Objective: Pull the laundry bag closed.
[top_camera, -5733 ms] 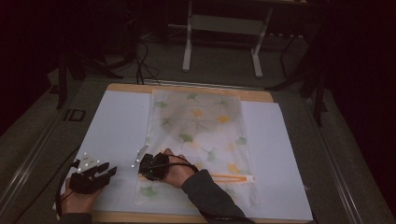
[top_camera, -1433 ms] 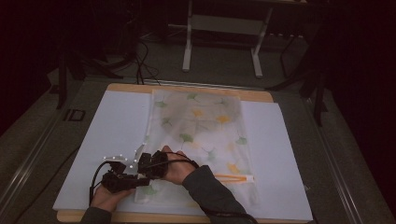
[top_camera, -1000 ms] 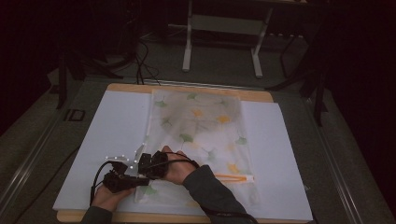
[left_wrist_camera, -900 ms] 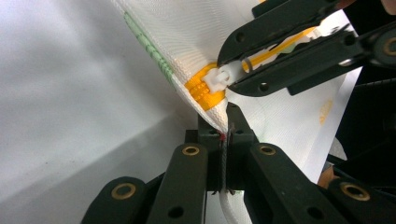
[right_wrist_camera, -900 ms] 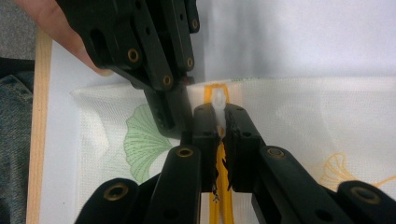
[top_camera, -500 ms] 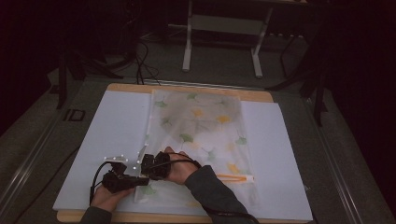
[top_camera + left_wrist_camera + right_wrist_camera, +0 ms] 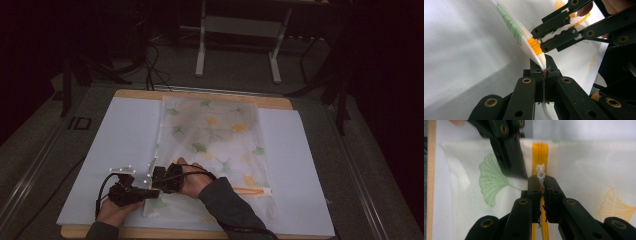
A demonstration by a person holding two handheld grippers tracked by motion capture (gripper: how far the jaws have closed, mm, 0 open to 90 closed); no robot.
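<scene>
Two grippers meet at the near left corner of a mesh zipper bag (image 7: 215, 145) that lies flat along the middle of a white mat (image 7: 125, 140) on the wooden table (image 7: 140, 94). In the high view, the left gripper (image 7: 145, 192) points at the bag's near left edge and the right gripper (image 7: 156, 176) sits just beside it, with the right hand (image 7: 192, 179) resting on the fabric. The bag is thin and translucent, printed with green and yellow ginkgo leaves, and an orange zipper (image 7: 252, 190) crosses its near end.

In the left gripper view, that gripper's jaws stand pressed together on the bag's corner seam (image 7: 543, 65), lifting it into a soft peak; the weave is fine, white and limp. The other gripper's jaws reach in from the upper right at the orange zipper teeth (image 7: 535, 45).

In the right gripper view, its jaws stand narrow, pinching the small white zipper pull (image 7: 540, 175) on the orange tape.

The bag looks very light and floppy, so it would likely bunch unless an edge is anchored. The stitched corner and the hard plastic pull seem the surest holds; the pull is tiny and could slip.
</scene>
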